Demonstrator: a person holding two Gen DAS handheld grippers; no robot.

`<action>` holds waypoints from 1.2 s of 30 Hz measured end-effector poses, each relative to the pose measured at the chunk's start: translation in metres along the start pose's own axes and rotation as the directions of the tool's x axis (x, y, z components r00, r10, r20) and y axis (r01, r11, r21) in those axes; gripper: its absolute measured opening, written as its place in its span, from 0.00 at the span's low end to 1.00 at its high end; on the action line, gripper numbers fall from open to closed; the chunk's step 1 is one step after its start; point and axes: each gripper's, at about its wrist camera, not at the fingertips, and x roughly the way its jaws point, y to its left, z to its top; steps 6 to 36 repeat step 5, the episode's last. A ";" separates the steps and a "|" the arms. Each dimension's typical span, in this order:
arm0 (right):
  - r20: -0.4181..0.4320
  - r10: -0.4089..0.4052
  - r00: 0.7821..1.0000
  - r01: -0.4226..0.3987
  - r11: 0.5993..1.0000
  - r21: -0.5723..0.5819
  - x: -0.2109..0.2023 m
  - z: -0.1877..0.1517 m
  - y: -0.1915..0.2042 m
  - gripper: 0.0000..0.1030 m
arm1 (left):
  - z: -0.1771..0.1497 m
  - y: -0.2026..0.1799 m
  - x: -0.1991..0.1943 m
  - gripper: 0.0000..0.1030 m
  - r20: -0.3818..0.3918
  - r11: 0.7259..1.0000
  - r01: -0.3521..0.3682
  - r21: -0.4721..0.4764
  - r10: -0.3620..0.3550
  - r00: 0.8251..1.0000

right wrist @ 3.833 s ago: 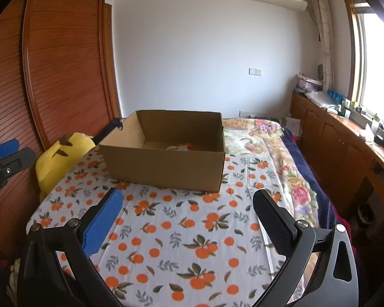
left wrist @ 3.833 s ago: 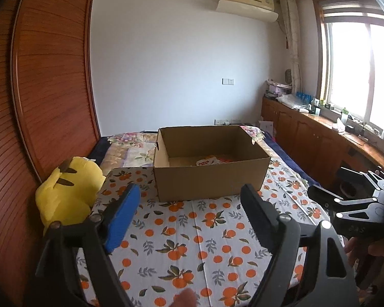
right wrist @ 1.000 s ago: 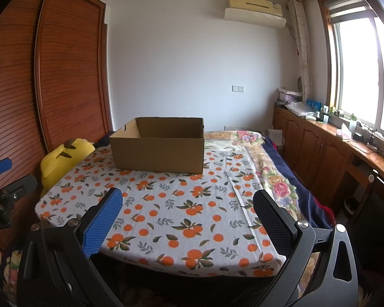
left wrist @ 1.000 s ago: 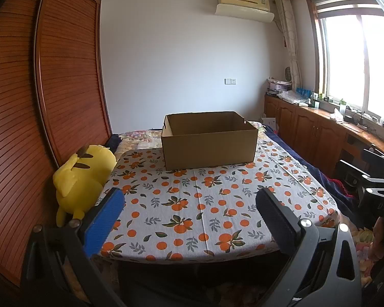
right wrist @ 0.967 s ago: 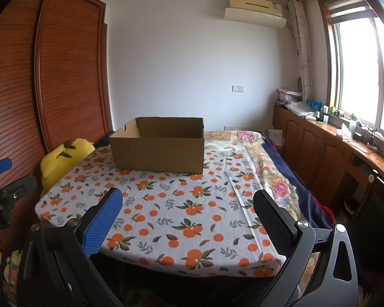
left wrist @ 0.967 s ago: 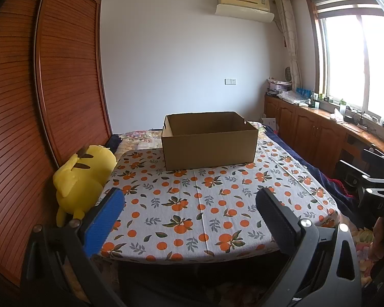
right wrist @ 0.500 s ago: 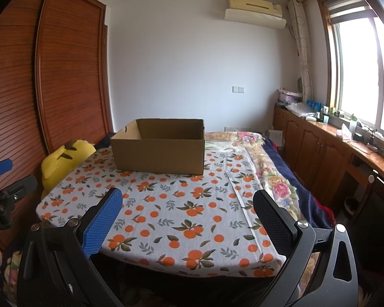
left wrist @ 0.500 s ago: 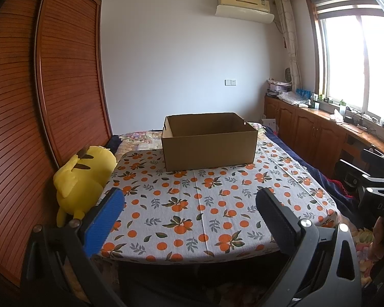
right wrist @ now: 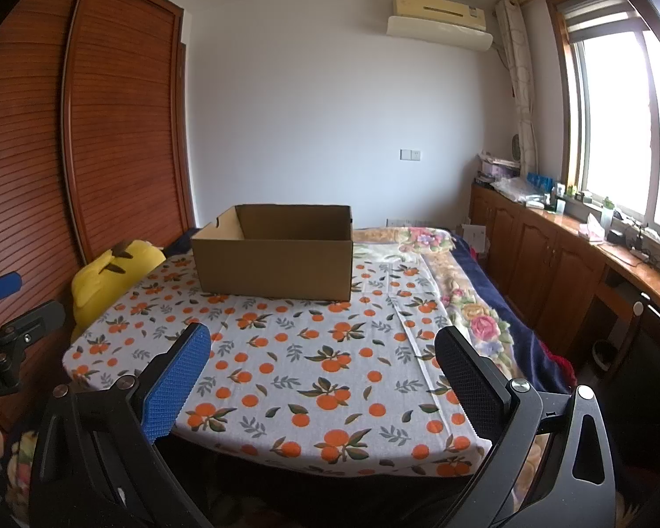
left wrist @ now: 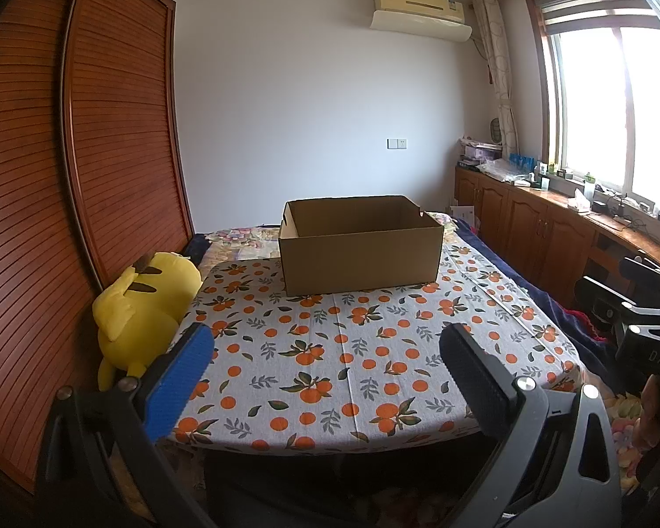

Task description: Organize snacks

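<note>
An open brown cardboard box (left wrist: 361, 253) stands at the far end of a table with an orange-print cloth (left wrist: 352, 352); it also shows in the right wrist view (right wrist: 277, 259). Its inside is hidden from this low angle, and no snacks are in view. My left gripper (left wrist: 325, 374) is open and empty, held back from the table's near edge. My right gripper (right wrist: 321, 374) is open and empty, also back from the near edge. Each gripper shows at the edge of the other's view (left wrist: 647, 334) (right wrist: 4, 352).
A yellow plush toy (left wrist: 141, 308) sits at the table's left side against a wooden slatted wardrobe (left wrist: 66, 220). A bed with floral bedding (right wrist: 471, 308) lies to the right of the table. Wooden cabinets (right wrist: 550, 255) with clutter run under the window.
Since 3.8 s ago both grippers have pulled back and dropped lower, from over the cloth to beyond the table's near edge. In the last second almost nothing moves.
</note>
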 end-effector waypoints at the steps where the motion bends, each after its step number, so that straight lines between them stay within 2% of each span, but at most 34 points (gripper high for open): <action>1: 0.000 0.000 1.000 0.000 1.000 0.000 0.000 0.000 0.000 1.00 | 0.000 0.000 0.000 1.00 0.000 1.000 -0.001 0.000 0.001 1.000; 36: 0.000 0.000 1.000 0.000 1.000 0.001 0.000 0.000 0.000 1.00 | 0.000 0.000 0.000 1.00 -0.001 1.000 0.000 -0.001 0.000 1.000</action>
